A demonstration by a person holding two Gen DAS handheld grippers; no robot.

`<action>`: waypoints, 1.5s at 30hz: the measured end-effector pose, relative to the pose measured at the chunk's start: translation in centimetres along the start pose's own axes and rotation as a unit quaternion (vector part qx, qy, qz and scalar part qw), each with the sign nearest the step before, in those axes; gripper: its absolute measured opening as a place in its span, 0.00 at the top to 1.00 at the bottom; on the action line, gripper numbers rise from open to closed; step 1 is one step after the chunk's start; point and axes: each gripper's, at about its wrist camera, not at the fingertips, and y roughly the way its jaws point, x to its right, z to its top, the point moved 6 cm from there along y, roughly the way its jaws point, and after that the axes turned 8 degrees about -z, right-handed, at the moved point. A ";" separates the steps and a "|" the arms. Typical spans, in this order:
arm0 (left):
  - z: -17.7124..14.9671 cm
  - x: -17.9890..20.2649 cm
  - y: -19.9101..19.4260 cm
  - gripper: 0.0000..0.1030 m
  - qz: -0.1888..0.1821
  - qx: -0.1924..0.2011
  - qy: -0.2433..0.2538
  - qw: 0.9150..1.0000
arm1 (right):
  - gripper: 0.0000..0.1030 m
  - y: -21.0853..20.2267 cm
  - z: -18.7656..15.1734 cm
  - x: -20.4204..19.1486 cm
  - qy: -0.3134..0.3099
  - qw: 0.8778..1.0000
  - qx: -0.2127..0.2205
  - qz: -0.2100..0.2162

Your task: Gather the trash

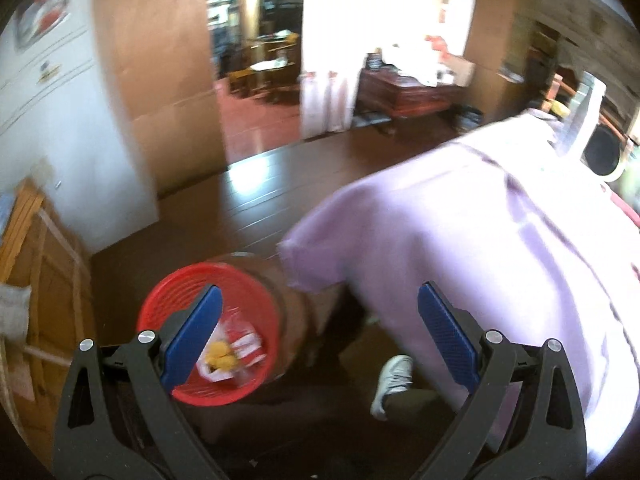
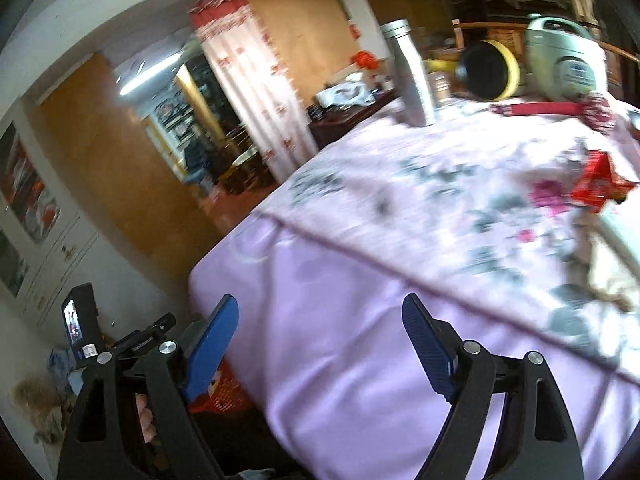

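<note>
Left claw [image 1: 318,336] is hanging spread wide and empty over the red basket [image 1: 208,332], which is sitting on the floor holding wrappers. Right claw [image 2: 320,350], spread and empty too, is facing the lilac-draped counter [image 2: 360,320], where a red wrapper [image 2: 596,182] is lying near the far edge.

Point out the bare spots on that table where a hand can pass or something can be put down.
Free: the wide floral tablecloth stretch between the near edge and the steel bottle, and the near left corner. Crowded: the far edge, with the bottle, a yellow-rimmed black disc and a pale appliance, and the right side around the red wrapper.
</note>
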 end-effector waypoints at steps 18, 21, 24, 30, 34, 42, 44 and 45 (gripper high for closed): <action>0.9 31.8 0.7 0.07 -0.184 -0.043 0.225 0.956 | 0.17 -7.6 2.6 24.5 0.154 0.975 0.063 -0.144; -0.9 36.4 1.4 0.07 -0.206 -0.066 0.264 0.940 | 0.17 -7.8 2.0 27.0 0.184 0.971 0.066 -0.140; -3.5 40.6 1.7 0.07 -0.239 -0.095 0.294 0.920 | 0.17 -7.6 1.3 28.5 0.204 0.967 0.067 -0.136; -8.0 46.1 1.6 0.07 -0.281 -0.133 0.340 0.888 | 0.17 -7.4 0.5 29.8 0.242 0.962 0.061 -0.116; -9.8 48.6 2.3 0.09 -0.299 -0.148 0.357 0.872 | 0.17 -7.9 0.4 30.3 0.247 0.959 0.069 -0.122; -11.5 50.4 3.0 0.38 -0.326 -0.174 0.364 0.855 | 0.17 -8.3 0.1 31.0 0.265 0.955 0.074 -0.111; -11.8 50.4 3.4 0.48 -0.331 -0.184 0.363 0.852 | 0.17 -8.3 0.2 31.0 0.263 0.956 0.073 -0.111; -11.8 50.4 3.5 0.55 -0.331 -0.184 0.362 0.852 | 0.17 -8.2 0.2 30.9 0.261 0.956 0.072 -0.110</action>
